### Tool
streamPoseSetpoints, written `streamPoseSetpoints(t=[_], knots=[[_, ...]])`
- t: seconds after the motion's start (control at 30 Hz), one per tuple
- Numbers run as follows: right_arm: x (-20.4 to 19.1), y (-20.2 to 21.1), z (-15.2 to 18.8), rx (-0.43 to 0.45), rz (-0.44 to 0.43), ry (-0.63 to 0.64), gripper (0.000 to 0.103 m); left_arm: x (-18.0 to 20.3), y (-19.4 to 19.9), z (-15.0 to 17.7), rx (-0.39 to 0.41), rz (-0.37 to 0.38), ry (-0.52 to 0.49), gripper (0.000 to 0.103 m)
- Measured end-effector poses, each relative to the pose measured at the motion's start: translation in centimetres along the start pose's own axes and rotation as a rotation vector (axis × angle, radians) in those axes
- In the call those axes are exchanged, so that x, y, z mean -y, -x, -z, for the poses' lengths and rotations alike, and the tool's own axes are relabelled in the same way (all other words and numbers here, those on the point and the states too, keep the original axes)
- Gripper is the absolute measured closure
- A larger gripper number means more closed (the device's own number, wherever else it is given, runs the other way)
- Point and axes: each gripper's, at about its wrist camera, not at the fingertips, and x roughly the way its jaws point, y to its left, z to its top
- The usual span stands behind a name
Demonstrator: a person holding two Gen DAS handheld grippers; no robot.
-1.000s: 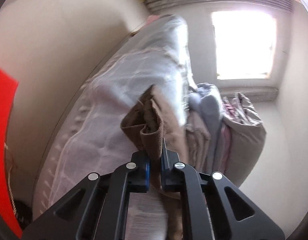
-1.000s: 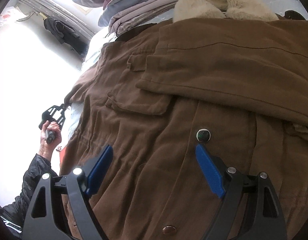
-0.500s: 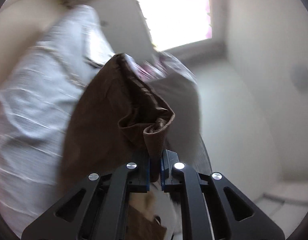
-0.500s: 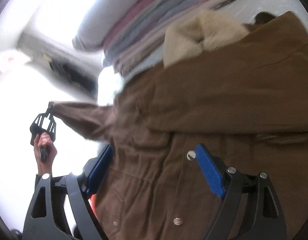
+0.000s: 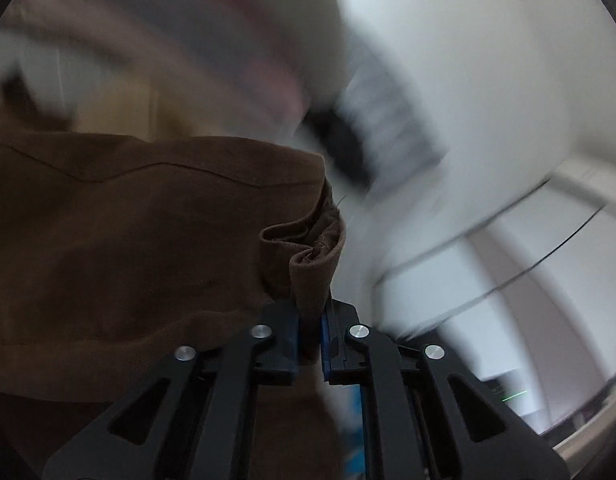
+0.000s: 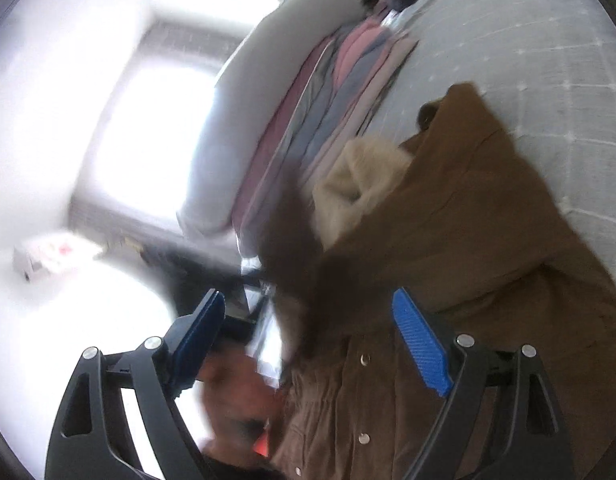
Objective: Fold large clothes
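Note:
A brown coat (image 6: 467,240) with a cream fleece collar (image 6: 359,188) lies on the bed, snaps (image 6: 363,359) along its front. My left gripper (image 5: 309,320) has the coat's sleeve cuff (image 5: 311,256) pinched between its blue pads; its jaws are just starting to open with the cuff still between them. The sleeve (image 5: 128,240) stretches away to the left in the left wrist view. My right gripper (image 6: 308,300) hovers open over the coat's near edge with nothing between its fingers. A blurred hand (image 6: 236,400) shows low between them.
A grey checked bed sheet (image 6: 527,40) lies under the coat. A stack of folded bedding and a pillow (image 6: 308,120) sits beyond the collar. A bright window (image 6: 148,128) is at the left. The left wrist view's background is smeared by motion.
My left gripper has swung the sleeve up and across toward the coat's body, rolling as it went. My right gripper has lifted and rolled, and the coat now sits further right in its view.

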Motion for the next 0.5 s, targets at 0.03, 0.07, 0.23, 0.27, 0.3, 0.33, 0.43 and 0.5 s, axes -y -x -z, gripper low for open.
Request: streamPoseSetpoints(t=[0.03,0.07,0.23,0.27,0.3,0.33,0.43,0.5], knots=[[0.2,0.3,-0.3,0.01,-0.004,-0.008,0.02,-1.0,-3.3,1.4,-0.095,-0.077,0.02,0.086],[0.3,0.5,-0.4,0.015,-0.007,-0.011,0.02,-1.8,-5.8,2.6,-0.175,-0.134,0.042,0.082],[-0.6,0.1,-0.3,-0.004,-0.034,0.009,0.02,-1.2,-8.0,4.6,-0.236,-0.162,-0.036,0.051],[-0.6,0.3,-0.2,-0.002,-0.038,0.01,0.019,-0.6,-7.4,4.4,-0.241,-0.164,-0.051,0.05],[-0.7,0.1,-0.1,0.003,-0.039,0.009,0.018,0.1,-6.5,3.8,-0.233,-0.148,-0.071,0.049],[-0.6,0.0,0.0,0.004,-0.036,0.007,0.017,0.6,-5.9,3.3,-0.224,-0.131,-0.083,0.047],[0.0,-0.5,0.4,-0.01,-0.027,-0.021,0.017,1.7,-2.4,1.9,-0.178,-0.083,-0.085,0.041],[0.2,-1.4,0.8,-0.033,-0.014,-0.025,0.017,1.5,1.1,2.5,-0.153,-0.059,-0.057,0.039]])
